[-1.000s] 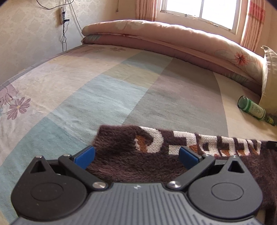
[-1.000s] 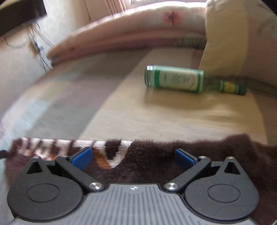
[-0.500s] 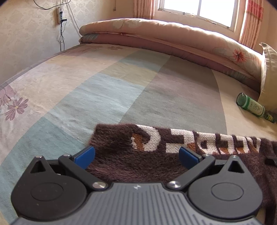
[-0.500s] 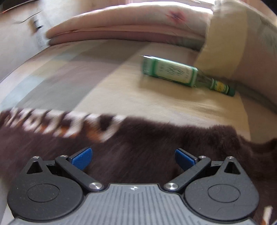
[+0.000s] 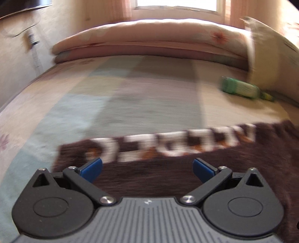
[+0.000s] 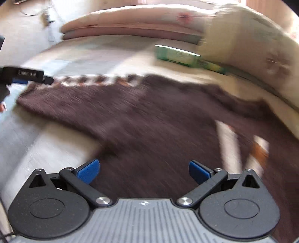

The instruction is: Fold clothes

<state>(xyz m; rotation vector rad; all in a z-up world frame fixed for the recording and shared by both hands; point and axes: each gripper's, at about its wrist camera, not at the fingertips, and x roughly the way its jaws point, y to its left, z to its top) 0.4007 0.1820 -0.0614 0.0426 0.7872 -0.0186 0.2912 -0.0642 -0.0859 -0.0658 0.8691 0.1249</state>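
Both views blurry w/ motion. Left tongs (image 5: 147,169) spread wide, blue pads (image 5: 92,167) apart, nothing between them, hovering over the near-left part of a fuzzy dark brown sweater (image 5: 168,175) that lies flat on the bed (image 5: 130,104). White and orange lettering (image 5: 168,145) runs across the sweater's far edge, too smeared to read. Right tongs (image 6: 143,169) also wide, empty, blue pads (image 6: 87,171) clear of the fabric as far as I can tell; beneath them the sweater (image 6: 149,119) spreads out, one sleeve (image 6: 243,104) reaching off to the right toward the pillow (image 6: 252,41), white and orange stripes (image 6: 259,147) at lower right. At far left of the right view, the other tool's black finger (image 6: 28,75) w/ printed text sits at the sweater's lettered corner; contact unclear. Green glass bottle (image 5: 241,89) lies on its side on the bedspread beyond the sweater, just beside the pillow (image 5: 271,56). Folded pink floral quilt (image 5: 149,39) stacked along the far end of the bed, under the window (image 5: 177,3). Bedspread is pastel patchwork blocks.
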